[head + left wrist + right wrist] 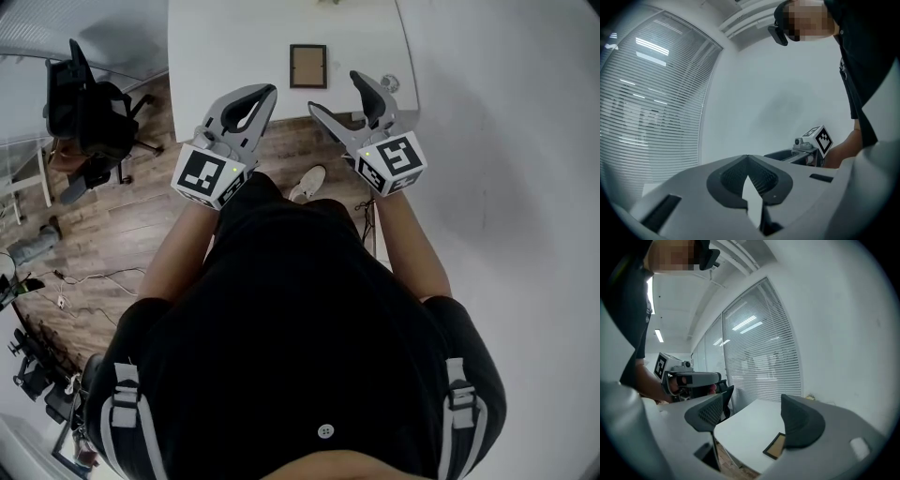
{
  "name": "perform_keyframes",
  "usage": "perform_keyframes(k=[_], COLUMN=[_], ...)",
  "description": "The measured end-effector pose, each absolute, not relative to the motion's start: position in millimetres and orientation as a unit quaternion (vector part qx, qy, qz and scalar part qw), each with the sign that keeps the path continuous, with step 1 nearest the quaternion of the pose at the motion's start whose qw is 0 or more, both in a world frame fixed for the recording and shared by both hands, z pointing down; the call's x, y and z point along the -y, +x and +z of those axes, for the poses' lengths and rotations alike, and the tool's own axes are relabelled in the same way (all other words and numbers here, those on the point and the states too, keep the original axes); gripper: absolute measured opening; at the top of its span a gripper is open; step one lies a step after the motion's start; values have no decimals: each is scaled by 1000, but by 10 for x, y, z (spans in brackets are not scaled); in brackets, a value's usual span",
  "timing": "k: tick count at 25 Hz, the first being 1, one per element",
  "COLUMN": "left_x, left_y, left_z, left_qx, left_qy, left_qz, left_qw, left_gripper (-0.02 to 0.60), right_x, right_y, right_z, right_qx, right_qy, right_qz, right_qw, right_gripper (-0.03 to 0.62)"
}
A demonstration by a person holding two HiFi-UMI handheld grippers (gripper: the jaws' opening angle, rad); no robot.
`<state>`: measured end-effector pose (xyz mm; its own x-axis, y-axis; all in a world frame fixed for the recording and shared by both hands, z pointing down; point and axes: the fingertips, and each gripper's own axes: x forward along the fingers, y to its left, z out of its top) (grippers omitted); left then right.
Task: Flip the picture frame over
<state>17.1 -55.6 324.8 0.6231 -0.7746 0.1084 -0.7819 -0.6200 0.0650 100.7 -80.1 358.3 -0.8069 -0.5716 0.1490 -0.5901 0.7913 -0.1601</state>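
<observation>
1. Small dark-framed rectangular picture frame with a brown face up: lies flat on the white table, near its front edge, untouched.
2. Left gripper: grey jaws closed tip to tip, empty, held above the floor short of the table.
3. Right gripper: jaws spread, empty, just short of the frame.
4. Black office chair: left of the table.

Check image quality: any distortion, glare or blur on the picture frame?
Head view: fisheye bends the table edges; picture frame sharp, evenly lit, no glare. Left gripper view: dark vignetted corners, frame out of shot. Right gripper view: frame soft, partly behind a jaw.
</observation>
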Motion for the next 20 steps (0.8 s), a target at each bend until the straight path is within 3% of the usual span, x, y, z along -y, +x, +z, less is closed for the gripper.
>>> perform_keyframes(k=[20], left_x=[1657], left_y=[-415], left_z=[3648], left_qx=[349], left_qy=[934], left_qz=[35], left_qw=[71], left_gripper=[6], right_x=[1821], right_y=[423], right_z=[4120], right_qx=[901], right_qy=[394], right_qz=[157], right_qw=[91], right_gripper=[385])
